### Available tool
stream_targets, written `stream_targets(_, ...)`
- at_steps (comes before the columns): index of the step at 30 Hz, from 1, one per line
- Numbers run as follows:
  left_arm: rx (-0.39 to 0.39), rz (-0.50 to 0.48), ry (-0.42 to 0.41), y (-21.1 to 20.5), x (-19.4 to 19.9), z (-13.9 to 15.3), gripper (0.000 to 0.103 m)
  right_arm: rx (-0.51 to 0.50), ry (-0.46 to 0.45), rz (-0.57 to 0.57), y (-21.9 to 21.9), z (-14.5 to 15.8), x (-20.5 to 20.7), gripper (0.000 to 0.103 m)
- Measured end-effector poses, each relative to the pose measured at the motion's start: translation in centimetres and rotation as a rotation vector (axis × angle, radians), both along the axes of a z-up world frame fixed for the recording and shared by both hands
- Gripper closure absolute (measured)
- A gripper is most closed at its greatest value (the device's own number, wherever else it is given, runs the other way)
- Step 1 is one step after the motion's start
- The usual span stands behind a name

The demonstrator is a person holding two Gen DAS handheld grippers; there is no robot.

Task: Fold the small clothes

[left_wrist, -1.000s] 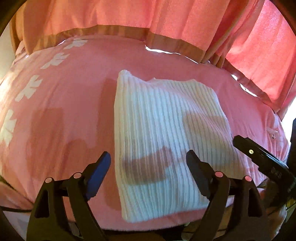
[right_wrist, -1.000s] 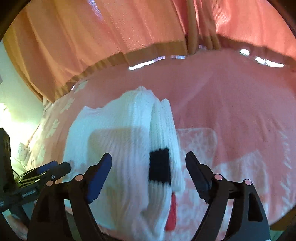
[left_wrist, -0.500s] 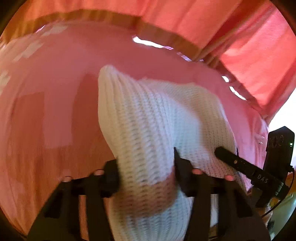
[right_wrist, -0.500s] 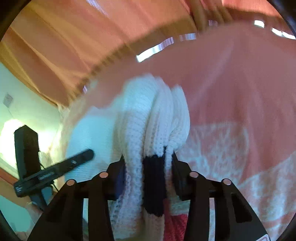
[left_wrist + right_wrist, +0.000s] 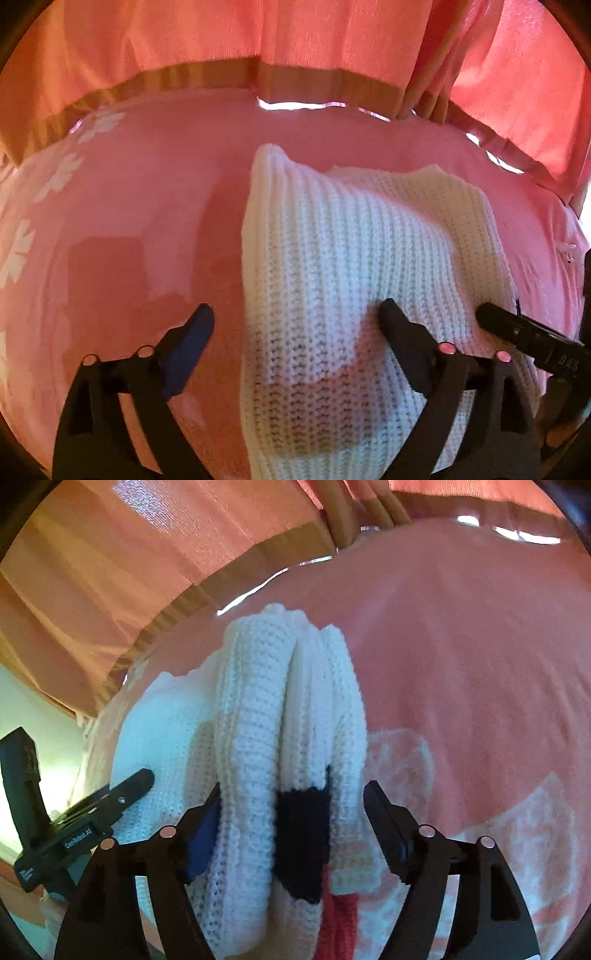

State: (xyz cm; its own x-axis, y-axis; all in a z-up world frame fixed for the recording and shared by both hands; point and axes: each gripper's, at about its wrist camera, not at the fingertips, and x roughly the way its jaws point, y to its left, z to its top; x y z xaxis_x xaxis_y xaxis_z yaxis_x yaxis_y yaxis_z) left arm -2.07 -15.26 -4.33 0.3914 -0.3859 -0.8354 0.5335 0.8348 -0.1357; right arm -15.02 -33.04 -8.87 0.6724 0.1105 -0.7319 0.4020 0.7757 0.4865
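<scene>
A folded white ribbed knit garment (image 5: 354, 266) lies on a pink blanket (image 5: 147, 206). My left gripper (image 5: 295, 325) is open over the garment's near left edge; its right finger (image 5: 399, 332) rests on the knit, its left finger over the blanket. In the right wrist view the garment (image 5: 258, 738) shows bunched layers with a black patch (image 5: 303, 830) and a red strip (image 5: 340, 915). My right gripper (image 5: 291, 805) stands open around those layers, jaws apart beside the fabric. Each gripper shows at the other view's edge.
Pink curtains (image 5: 295, 48) with a tan hem hang close behind the blanket's far edge. White leaf prints (image 5: 55, 177) mark the blanket's left side. A pale wall (image 5: 44, 716) shows at the left in the right wrist view.
Both grippers closed on the garment's near edge half a second ago and lifted it; now both have opened and the garment has settled back on the blanket.
</scene>
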Motion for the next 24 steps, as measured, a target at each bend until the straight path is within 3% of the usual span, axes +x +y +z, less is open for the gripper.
stream_targets(3,0.002,0.016,0.019,0.1,0.4,-0.3,0.010,0.050,0.012,0.005,-0.2,-0.9,0.5,0.023)
stream_targets(7,0.001,0.025,0.056,-0.1,0.9,-0.6,0.009,0.032,0.009,0.010,-0.1,-1.2,0.8,0.023)
stream_targets(10,-0.008,0.031,0.095,-0.1,1.2,-1.0,0.008,0.020,0.007,0.006,-0.1,-1.3,1.0,0.027)
stream_targets(17,-0.034,0.025,0.161,-0.2,1.7,-1.5,0.008,0.016,-0.009,0.009,0.4,-0.9,1.7,0.048)
stream_targets(21,-0.082,-0.013,0.195,-0.4,1.0,-0.7,0.043,-0.024,-0.019,-0.006,1.0,0.1,1.5,0.055)
stream_targets(24,-0.103,-0.033,0.198,0.0,0.3,0.9,0.057,-0.043,-0.060,-0.022,1.6,1.5,0.5,0.057)
